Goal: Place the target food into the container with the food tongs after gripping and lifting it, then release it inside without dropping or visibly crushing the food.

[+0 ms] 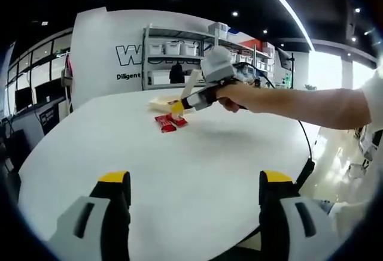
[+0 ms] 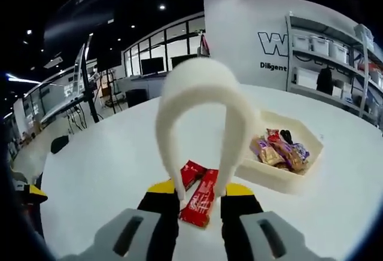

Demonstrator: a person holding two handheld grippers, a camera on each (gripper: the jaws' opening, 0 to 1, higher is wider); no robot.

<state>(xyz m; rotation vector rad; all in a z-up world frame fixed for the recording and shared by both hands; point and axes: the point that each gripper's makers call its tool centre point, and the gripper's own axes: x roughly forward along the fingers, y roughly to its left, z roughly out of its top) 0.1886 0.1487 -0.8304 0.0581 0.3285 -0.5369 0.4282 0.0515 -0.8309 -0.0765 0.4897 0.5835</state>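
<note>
Two red snack packets (image 2: 200, 192) lie on the white counter (image 2: 108, 165), under white food tongs (image 2: 200, 102).

The right gripper (image 2: 200, 198) is clenched on the tongs, whose tips straddle one packet (contact unclear). A white hexagonal container (image 2: 281, 174) holding wrapped snacks sits just beside. The left gripper (image 1: 194, 183) hovers released near the counter's edge.

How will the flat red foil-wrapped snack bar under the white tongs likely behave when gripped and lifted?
The flat red foil-wrapped snack bar looks thin and small, so probably light. Its glossy wrapper may slip between the smooth white plastic tongs held in the right gripper. Lying flat on the white table, it seems unlikely to roll.
</note>
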